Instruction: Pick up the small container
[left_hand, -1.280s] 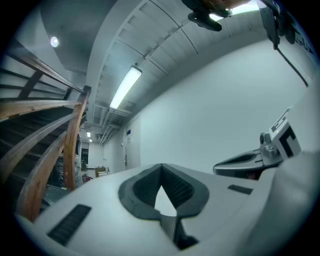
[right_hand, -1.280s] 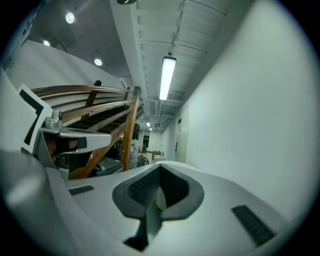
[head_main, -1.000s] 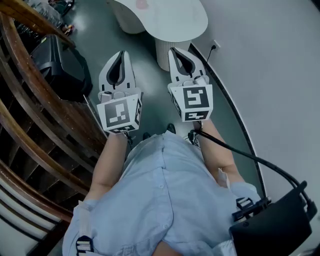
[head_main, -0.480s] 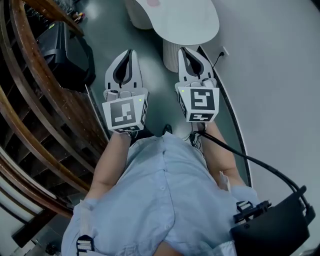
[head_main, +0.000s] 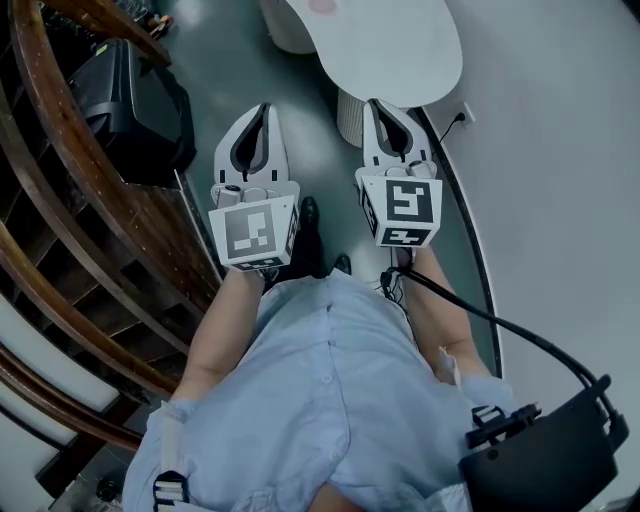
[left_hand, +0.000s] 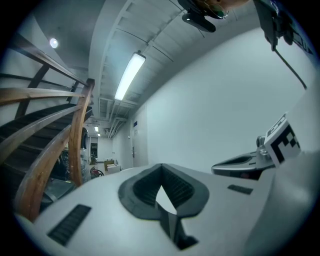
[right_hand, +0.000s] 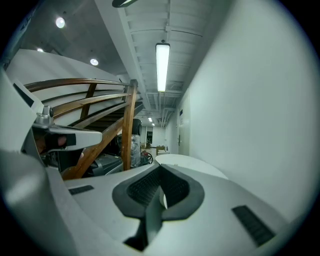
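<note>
No small container can be made out for certain; only a small pink thing (head_main: 322, 6) shows at the top edge of the white rounded table (head_main: 405, 50). My left gripper (head_main: 262, 108) and right gripper (head_main: 380, 104) are held side by side over the grey floor, short of the table, and both point toward it. Both are shut, with nothing between the jaws. In the left gripper view the left gripper (left_hand: 161, 168) has its tips together and faces a bare wall. The right gripper (right_hand: 161, 170) looks along a corridor, with the table (right_hand: 187, 163) just ahead.
A curved wooden stair rail (head_main: 70, 210) runs along the left, with a black case (head_main: 135, 95) beside it. A white wall with a socket (head_main: 463, 113) stands at the right. A black bag (head_main: 545, 465) hangs at the person's right hip, and a cable (head_main: 500, 325) runs from it to the right gripper.
The person has stepped forward; a foot now shows below the left gripper. The table and the wall socket have shifted to the right in the head view. Both grippers stay shut and side by side.
</note>
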